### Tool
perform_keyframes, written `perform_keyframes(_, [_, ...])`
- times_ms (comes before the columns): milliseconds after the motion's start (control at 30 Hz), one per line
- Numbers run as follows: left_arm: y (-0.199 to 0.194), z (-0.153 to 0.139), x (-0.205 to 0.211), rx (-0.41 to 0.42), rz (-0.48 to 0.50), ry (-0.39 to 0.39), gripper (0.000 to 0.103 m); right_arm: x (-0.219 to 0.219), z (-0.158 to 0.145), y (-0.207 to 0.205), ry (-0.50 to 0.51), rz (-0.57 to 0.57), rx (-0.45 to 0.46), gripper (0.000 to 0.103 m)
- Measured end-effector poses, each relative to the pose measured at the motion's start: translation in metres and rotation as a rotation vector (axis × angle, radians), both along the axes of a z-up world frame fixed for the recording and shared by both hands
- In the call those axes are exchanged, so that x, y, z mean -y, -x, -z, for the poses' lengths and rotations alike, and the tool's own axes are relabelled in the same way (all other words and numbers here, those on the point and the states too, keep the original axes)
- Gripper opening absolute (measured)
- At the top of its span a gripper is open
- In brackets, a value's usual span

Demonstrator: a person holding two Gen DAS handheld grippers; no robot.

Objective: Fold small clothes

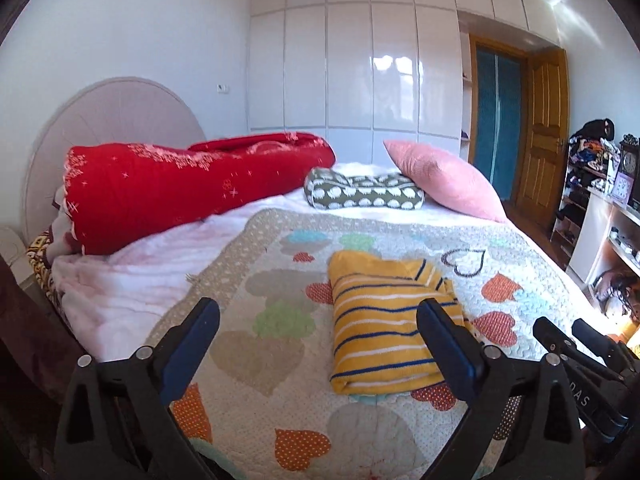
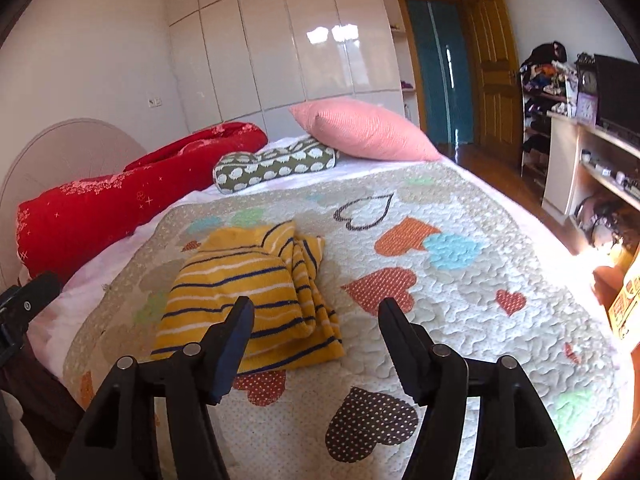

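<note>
Yellow striped top (image 1: 384, 320) folded, lying on heart quilt (image 1: 256, 360) — fold step looks done. Left gripper (image 1: 318, 332), right gripper (image 2: 316, 320): jaws apart, empty. Next — find another small piece.

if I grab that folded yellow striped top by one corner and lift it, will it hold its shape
Probably not. The yellow striped top looks like soft knit, so it would likely droop. Its layers lie loosely stacked and already splayed along one edge, so they would probably fall open. It seems light; a push might bunch it on the quilt.
</note>
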State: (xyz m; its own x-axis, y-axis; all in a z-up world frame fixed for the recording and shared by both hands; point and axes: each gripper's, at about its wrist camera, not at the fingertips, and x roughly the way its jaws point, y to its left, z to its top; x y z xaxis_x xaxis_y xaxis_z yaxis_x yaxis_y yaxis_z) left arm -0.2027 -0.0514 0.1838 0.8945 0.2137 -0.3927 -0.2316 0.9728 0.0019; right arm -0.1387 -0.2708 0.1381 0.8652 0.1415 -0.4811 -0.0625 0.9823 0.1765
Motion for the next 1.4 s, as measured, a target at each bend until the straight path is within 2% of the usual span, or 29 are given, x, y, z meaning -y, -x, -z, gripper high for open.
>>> perform_keyframes(33, [0.008,-0.006,-0.001,0.030,-0.011,-0.002,0.103,0.000,-0.009,0.010,0.013,0.015,0.042,0.076])
perform_keyframes(100, [0.025,-0.015,-0.002,0.076,-0.042,-0.006,0.103,0.000,-0.026,0.029,0.047,0.060,0.128,0.089])
perform_keyframes(200, [0.047,-0.025,0.002,0.138,-0.066,-0.036,0.103,0.001,-0.046,0.058,0.087,0.137,0.256,0.103])
perform_keyframes(333, [0.055,-0.029,0.011,0.151,-0.022,-0.069,0.103,0.005,-0.051,0.077,0.132,0.211,0.372,0.103])
perform_keyframes(433, [0.047,-0.019,0.014,0.097,0.026,-0.048,0.103,0.009,-0.043,0.066,0.112,0.194,0.292,0.103])
perform_keyframes(600, [0.031,0.011,0.009,-0.059,0.103,0.016,0.103,0.004,-0.020,0.053,0.053,0.153,0.146,0.103])
perform_keyframes(767, [0.022,0.039,-0.003,-0.155,0.121,0.093,0.103,-0.033,0.001,0.049,0.188,0.068,0.082,0.103])
perform_keyframes(900, [0.019,0.054,-0.012,-0.192,0.118,0.125,0.103,-0.052,0.018,0.044,0.237,0.021,0.009,0.103])
perform_keyframes(1133, [0.012,0.074,-0.039,-0.251,0.083,0.214,0.103,-0.074,0.023,0.039,0.303,0.008,0.004,0.103])
perform_keyframes(1400, [0.006,0.090,-0.062,-0.294,0.054,0.288,0.103,-0.090,0.027,0.019,0.331,-0.036,-0.036,0.103])
